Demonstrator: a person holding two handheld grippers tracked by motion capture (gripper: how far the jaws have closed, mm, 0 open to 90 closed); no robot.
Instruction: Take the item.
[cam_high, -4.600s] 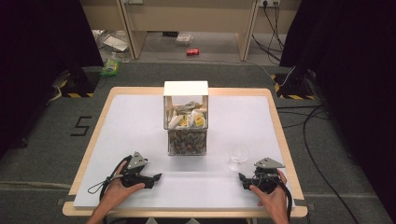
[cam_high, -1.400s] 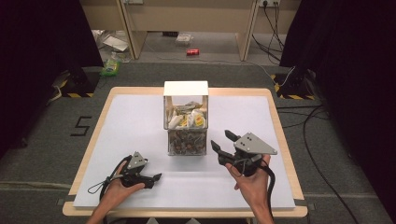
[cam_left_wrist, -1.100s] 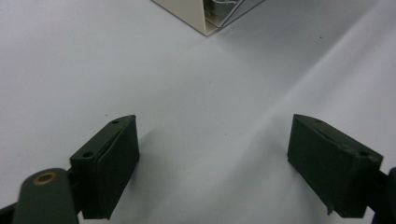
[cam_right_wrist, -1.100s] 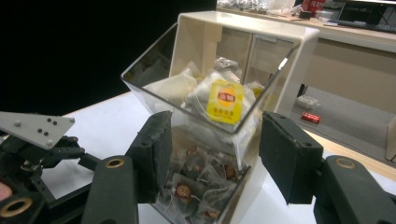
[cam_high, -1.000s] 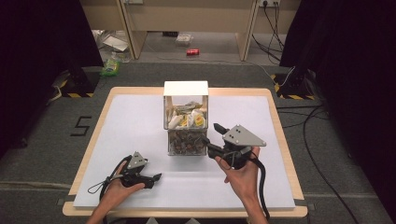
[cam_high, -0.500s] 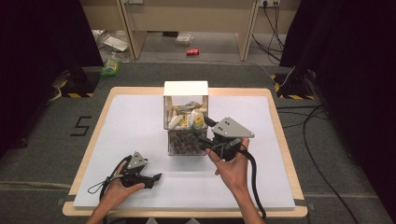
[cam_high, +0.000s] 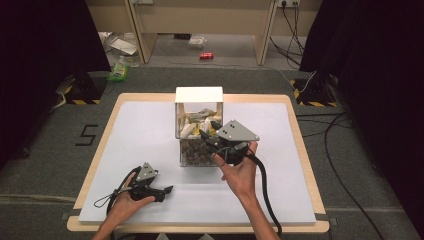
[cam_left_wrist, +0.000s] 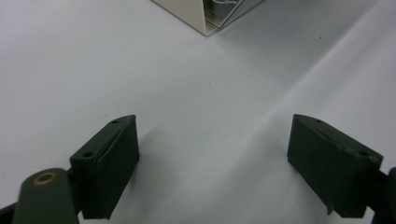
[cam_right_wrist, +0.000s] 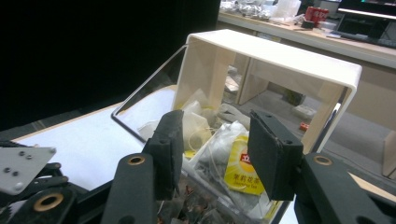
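A clear-walled box with a white arched top stands mid-table, holding tea bags above a layer of brownish bits. My right gripper reaches into the box's right side from above. In the right gripper view its jaws stand apart around the heap, with a yellow-labelled tea bag and pale sachets between them; the pads do not press on any. Its jaws have just been closing. My left gripper rests open on the white mat at front left, nothing between its jaws.
The box's cream corner shows far ahead in the left gripper view. The right gripper's black cable trails back toward the table's front edge. White mat covers the wooden table; floor clutter and a red can lie beyond.
The right gripper has moved left from the table's right side to the box and now reaches in over the tea bags. The left gripper has stayed put.
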